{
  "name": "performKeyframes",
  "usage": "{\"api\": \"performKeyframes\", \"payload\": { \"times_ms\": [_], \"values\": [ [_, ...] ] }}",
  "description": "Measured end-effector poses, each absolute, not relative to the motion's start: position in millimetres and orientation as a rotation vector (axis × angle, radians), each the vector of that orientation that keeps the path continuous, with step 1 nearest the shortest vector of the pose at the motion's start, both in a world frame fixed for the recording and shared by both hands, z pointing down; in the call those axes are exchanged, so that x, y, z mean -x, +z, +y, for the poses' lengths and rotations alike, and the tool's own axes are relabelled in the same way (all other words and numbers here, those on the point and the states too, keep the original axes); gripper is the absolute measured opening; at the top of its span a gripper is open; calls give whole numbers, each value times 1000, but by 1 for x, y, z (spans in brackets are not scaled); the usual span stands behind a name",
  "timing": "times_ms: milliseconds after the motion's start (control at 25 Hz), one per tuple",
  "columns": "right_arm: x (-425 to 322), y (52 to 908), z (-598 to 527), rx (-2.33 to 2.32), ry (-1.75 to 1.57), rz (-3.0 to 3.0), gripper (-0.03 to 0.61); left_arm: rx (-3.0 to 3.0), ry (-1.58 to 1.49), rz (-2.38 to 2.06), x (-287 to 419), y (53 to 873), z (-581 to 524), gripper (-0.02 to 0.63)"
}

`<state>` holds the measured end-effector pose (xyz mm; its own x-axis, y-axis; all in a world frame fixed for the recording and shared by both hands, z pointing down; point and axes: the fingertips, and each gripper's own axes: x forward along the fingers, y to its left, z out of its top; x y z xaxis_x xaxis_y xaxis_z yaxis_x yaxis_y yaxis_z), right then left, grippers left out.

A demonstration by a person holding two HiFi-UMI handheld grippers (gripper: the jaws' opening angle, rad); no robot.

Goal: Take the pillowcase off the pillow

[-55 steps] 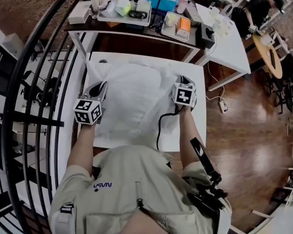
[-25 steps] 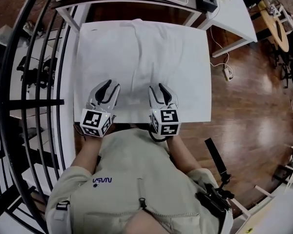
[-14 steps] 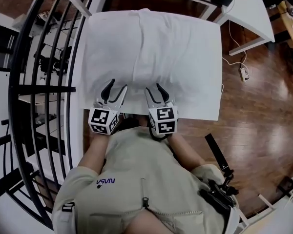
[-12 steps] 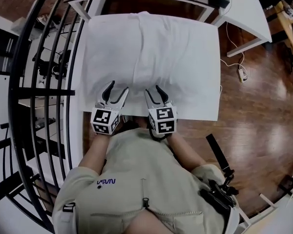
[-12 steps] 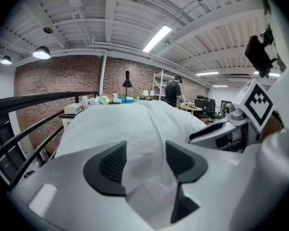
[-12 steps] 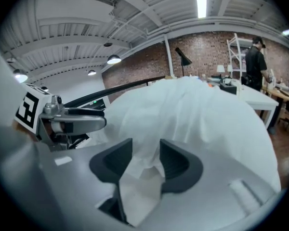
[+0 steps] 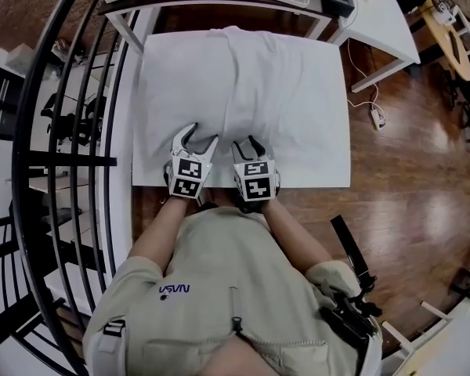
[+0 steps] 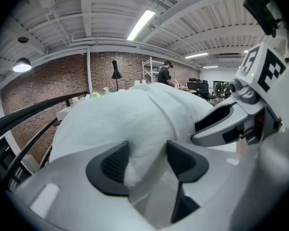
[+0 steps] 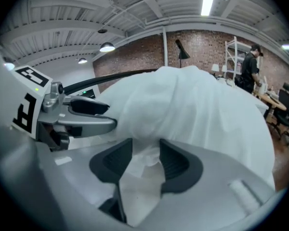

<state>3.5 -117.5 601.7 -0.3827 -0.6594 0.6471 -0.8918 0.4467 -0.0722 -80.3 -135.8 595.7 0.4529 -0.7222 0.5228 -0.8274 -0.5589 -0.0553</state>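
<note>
**A:** How do the two stand?

**B:** The left hand-held gripper (image 7: 197, 141) has its jaws spread. They have just been opening, and a soft bulge of white cloth sits between the pads (image 8: 113, 163), not pinched. The right hand-held gripper (image 7: 246, 147) is just beside it, at its 3 o'clock. Its jaws are also apart after opening, with loose crumpled cloth between them.

**A:** And the thing itself?

**B:** The pillowcase (image 7: 290, 92) is still on the pillow (image 7: 180, 69), which lies flat on the white surface (image 7: 334, 177). Both grippers are at its 6 o'clock edge, either side of a ridge (image 7: 229, 77) that runs up the middle toward 12 o'clock.

**A:** How will it handle?

**B:** Light, soft and limp, I'd judge, and not at all fragile. A single thin layer may slide out of the pads, so a doubled fold would hold better. The stuffing looks springy and will likely drag along with the cloth unless something pins it.

**A:** So where should it be gripped?

**B:** On cloth alone at the open hem. I can't tell for certain which end is open, though the loose crumple at 6 o'clock hints it's this one. Pinching deep would catch the pillow too.
</note>
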Motion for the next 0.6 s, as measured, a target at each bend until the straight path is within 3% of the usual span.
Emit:
{"api": "performKeyframes", "payload": {
  "times_ms": [160,240,280,320,600],
  "values": [
    [-4,604,-129,-1343,571,-2121,178,-2523,775,-1336,84,597,-140,159],
    [-9,603,-132,-1368,528,-2089,96,-2542,765,-1347,82,593,-138,84],
    [-11,601,-133,-1377,501,-2082,23,-2555,757,-1357,82,587,-137,56],
    [-13,599,-133,-1383,483,-2082,6,-2566,746,-1368,82,581,-137,41],
    [-62,561,-130,-1612,415,-2063,5,-2547,516,-1521,114,529,-147,26]
  ]
}}
